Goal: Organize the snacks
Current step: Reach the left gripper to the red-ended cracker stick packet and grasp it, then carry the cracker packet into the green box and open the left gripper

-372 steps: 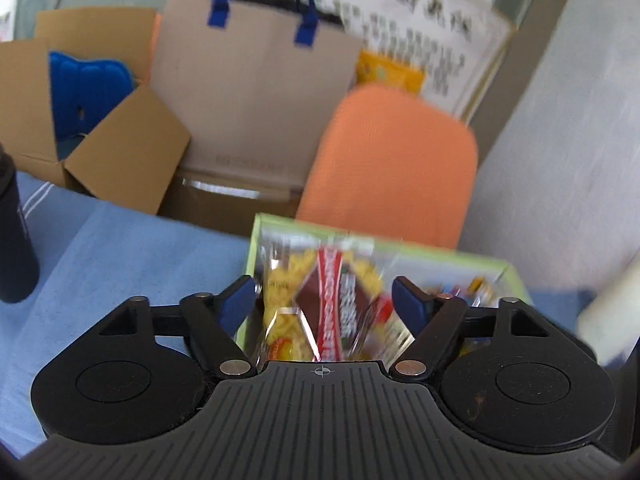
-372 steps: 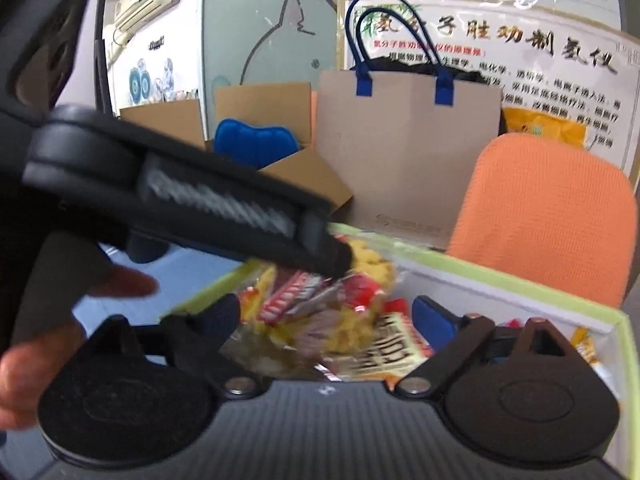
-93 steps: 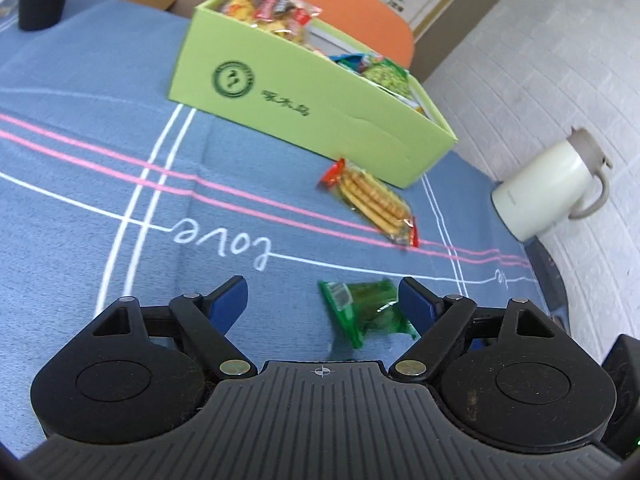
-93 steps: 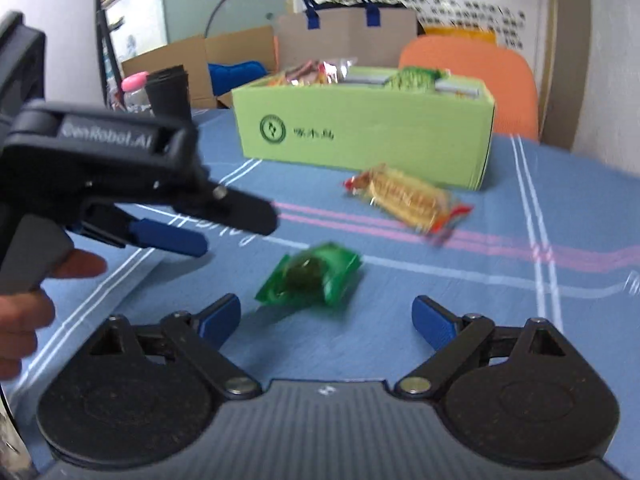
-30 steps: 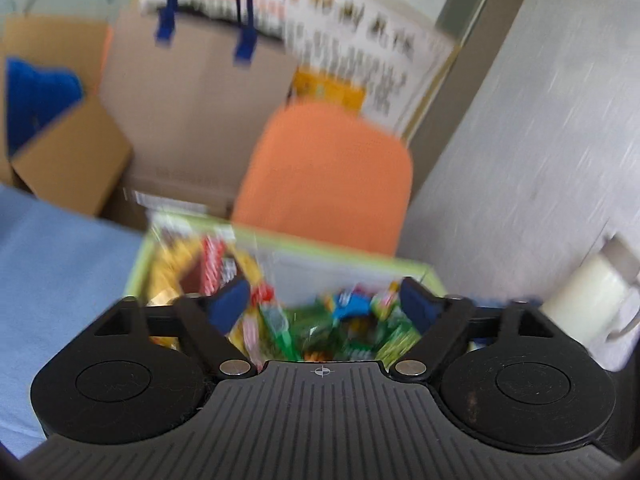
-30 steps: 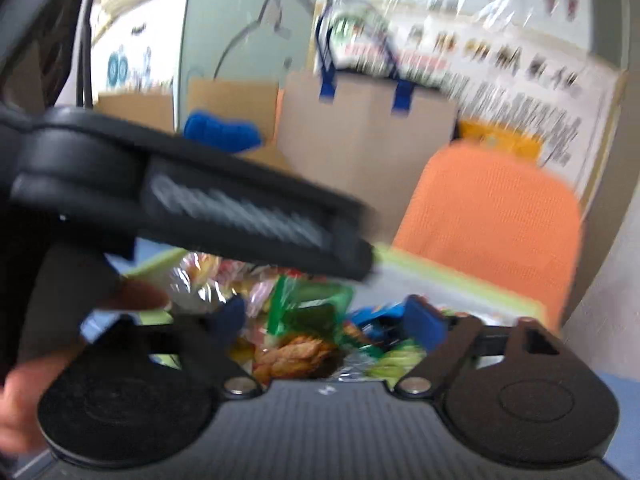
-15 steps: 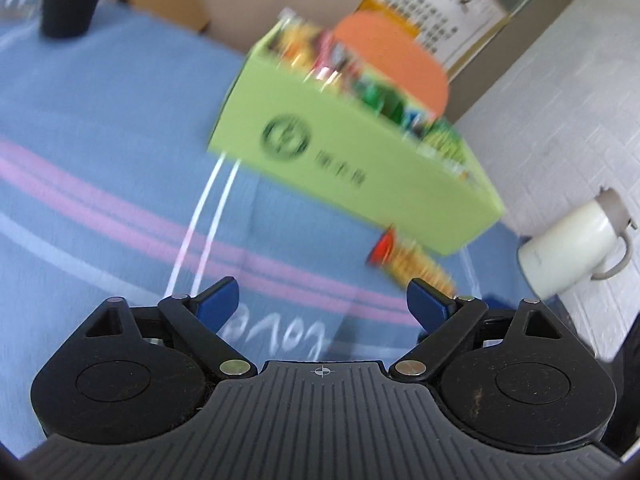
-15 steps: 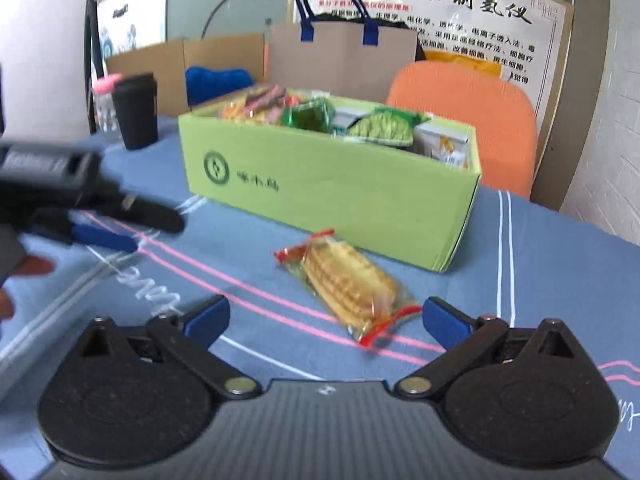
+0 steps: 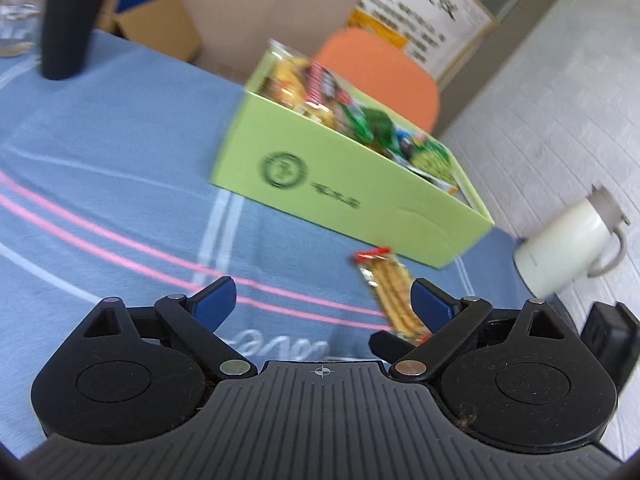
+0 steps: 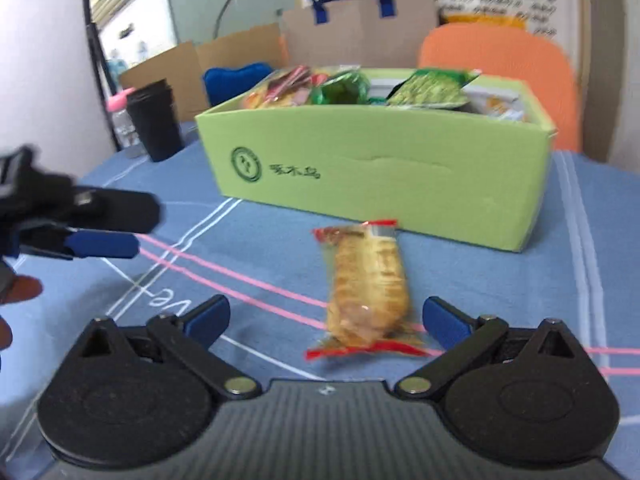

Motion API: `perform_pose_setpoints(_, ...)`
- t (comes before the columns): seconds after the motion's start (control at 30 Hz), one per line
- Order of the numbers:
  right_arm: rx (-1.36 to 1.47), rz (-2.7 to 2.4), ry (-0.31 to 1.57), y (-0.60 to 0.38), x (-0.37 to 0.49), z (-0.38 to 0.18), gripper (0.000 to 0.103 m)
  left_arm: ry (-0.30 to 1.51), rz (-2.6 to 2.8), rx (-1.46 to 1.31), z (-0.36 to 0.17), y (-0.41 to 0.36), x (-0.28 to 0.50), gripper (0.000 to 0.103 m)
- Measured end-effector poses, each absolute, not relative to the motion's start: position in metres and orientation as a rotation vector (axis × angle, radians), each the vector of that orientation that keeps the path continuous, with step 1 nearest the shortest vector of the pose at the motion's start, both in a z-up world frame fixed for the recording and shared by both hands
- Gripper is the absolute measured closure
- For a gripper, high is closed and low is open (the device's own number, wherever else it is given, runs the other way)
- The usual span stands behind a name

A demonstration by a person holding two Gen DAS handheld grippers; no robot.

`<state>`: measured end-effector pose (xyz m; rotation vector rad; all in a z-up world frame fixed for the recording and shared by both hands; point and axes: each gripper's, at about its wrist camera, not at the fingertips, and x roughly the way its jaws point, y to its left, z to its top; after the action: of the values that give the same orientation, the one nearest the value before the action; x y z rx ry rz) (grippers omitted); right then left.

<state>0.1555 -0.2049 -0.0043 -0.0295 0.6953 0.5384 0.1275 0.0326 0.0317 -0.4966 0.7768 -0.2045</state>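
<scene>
A cracker packet [image 10: 366, 290] with red ends lies on the blue tablecloth in front of the green snack box [image 10: 384, 184]. The box holds several snack packets. My right gripper [image 10: 326, 318] is open and empty, low over the cloth, with the packet lying between its fingers. My left gripper [image 9: 324, 302] is open and empty; the packet [image 9: 390, 296] lies by its right finger. The left gripper also shows at the left of the right wrist view [image 10: 92, 228]. The box [image 9: 340, 184] stands beyond it.
A black cup [image 10: 154, 120] and a bottle with a pink cap stand at the table's back left. A white jug [image 9: 568, 248] stands right of the box. An orange chair [image 10: 500, 68], cardboard boxes and a paper bag [image 10: 360, 36] are behind the table.
Both grippers have pulled back from the box and come down to the cloth. The green packet from earlier now sits in the box. The right gripper has closed in on the cracker packet.
</scene>
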Motion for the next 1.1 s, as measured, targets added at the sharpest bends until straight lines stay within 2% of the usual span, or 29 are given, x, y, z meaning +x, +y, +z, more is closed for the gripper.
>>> perform_pose_setpoints(0.23, -0.101, 0.492, 0.648, -0.193, 0.164, 0.001, 0.001, 0.938, -0.341, -0.523, 0.025, -0.022, 0.190, 0.022)
perform_pose_setpoints(0.43, -0.083, 0.495, 0.684, -0.199, 0.169, -0.011, 0.001, 1.051, -0.297, -0.398, 0.015, -0.064, 0.222, 0.021)
perform_pose_setpoints(0.83, -0.116, 0.448, 0.718, -0.195, 0.179, -0.015, 0.001, 1.064, -0.229, -0.244, 0.017, -0.097, 0.224, 0.025)
perform_pose_setpoints(0.87, -0.114, 0.447, 0.716, -0.196, 0.179, -0.015, 0.004, 1.059, -0.229, -0.241, 0.016, -0.098, 0.224, 0.025)
perform_pose_setpoints(0.9, -0.111, 0.445, 0.711, -0.197, 0.178, -0.015, 0.007, 1.052, -0.230, -0.235, 0.016, -0.100, 0.223, 0.029)
perform_pose_setpoints(0.93, -0.117, 0.441, 0.703, -0.198, 0.176, -0.015, 0.020, 1.035, -0.229, -0.218, 0.015, -0.101, 0.221, 0.038)
perform_pose_setpoints(0.97, -0.121, 0.451, 0.688, -0.197, 0.168, -0.013, 0.050, 1.016, -0.229, -0.194, 0.015, -0.103, 0.219, 0.068)
perform_pose_setpoints(1.0, -0.117, 0.464, 0.678, -0.198, 0.163, -0.010, 0.055, 1.009, -0.245, -0.187, 0.015, -0.105, 0.216, 0.072)
perform_pose_setpoints(1.07, -0.135, 0.446, 0.682, -0.197, 0.153, -0.007, 0.055, 1.009, -0.286, -0.226, 0.015, -0.103, 0.207, 0.082)
perform_pose_setpoints(1.1, -0.137, 0.448, 0.674, -0.198, 0.147, -0.006, 0.055, 1.006, -0.288, -0.227, 0.016, -0.103, 0.202, 0.082)
